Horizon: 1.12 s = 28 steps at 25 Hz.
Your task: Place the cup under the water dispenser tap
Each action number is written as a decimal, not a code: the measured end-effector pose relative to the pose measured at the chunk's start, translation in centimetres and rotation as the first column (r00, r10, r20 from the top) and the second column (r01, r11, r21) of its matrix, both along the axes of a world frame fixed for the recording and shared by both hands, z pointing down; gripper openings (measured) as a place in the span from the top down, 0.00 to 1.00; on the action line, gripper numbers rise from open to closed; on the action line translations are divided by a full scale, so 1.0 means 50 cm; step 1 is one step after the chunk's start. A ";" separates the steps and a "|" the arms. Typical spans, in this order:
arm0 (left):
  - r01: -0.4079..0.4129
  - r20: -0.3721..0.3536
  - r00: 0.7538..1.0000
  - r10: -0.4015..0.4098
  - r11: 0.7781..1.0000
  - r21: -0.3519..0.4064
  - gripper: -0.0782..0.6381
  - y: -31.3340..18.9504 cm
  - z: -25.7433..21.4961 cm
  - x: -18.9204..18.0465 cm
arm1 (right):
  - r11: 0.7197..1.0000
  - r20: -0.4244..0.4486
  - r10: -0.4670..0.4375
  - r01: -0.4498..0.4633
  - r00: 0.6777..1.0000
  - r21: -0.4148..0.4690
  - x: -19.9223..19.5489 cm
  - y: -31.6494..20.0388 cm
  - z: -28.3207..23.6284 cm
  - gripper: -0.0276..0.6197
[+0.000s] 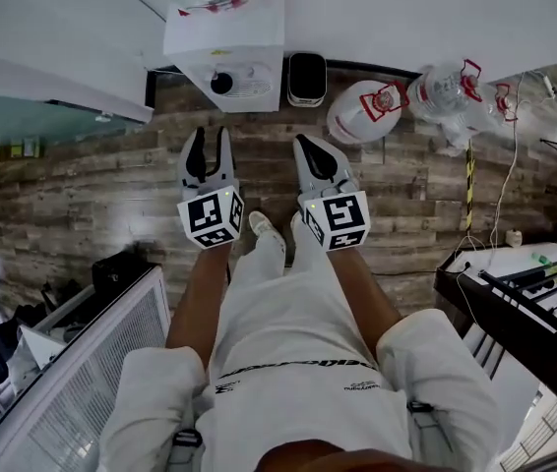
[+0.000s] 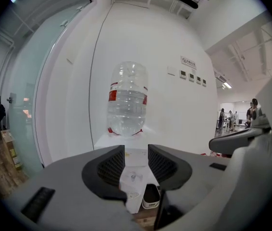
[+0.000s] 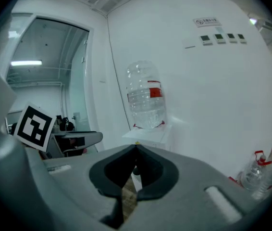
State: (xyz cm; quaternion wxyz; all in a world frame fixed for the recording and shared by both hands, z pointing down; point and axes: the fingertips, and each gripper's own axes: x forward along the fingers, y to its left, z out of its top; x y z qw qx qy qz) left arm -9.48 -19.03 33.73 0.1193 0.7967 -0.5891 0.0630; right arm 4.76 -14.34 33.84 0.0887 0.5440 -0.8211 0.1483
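The left gripper (image 1: 210, 134) is in front of the dispenser (image 1: 224, 42), its jaws a little apart, holding nothing. The right gripper (image 1: 305, 144) is pinched closed, empty too.

water dispenser (image 1: 244, 39): white, upper centre
bottle (image 2: 127, 100): clear, red label band
floor (image 1: 82, 195): grey-brown wood planks
left gripper (image 1: 211, 136): pale grey, black pads, black-and-white square markers
right gripper (image 1: 305, 142): same colours and markers
spare bottles (image 1: 446, 91): clear, red handles, upper right
shorts (image 1: 298, 362): white
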 end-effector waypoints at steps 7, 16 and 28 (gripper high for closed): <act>0.005 0.021 1.000 -0.006 1.000 0.023 0.78 0.055 -0.121 -0.006 | 0.999 0.050 -0.004 0.001 0.999 0.048 0.002 0.039 -0.119 0.96; -0.039 0.025 0.999 0.038 0.999 0.027 0.89 0.113 -0.193 0.024 | 0.995 0.074 0.019 -0.025 0.997 0.091 0.018 0.065 -0.199 0.96; -0.064 0.049 0.997 0.060 0.994 0.087 0.89 0.124 -0.258 0.063 | 0.988 0.052 -0.078 0.071 0.996 0.134 -0.002 0.044 -0.257 0.96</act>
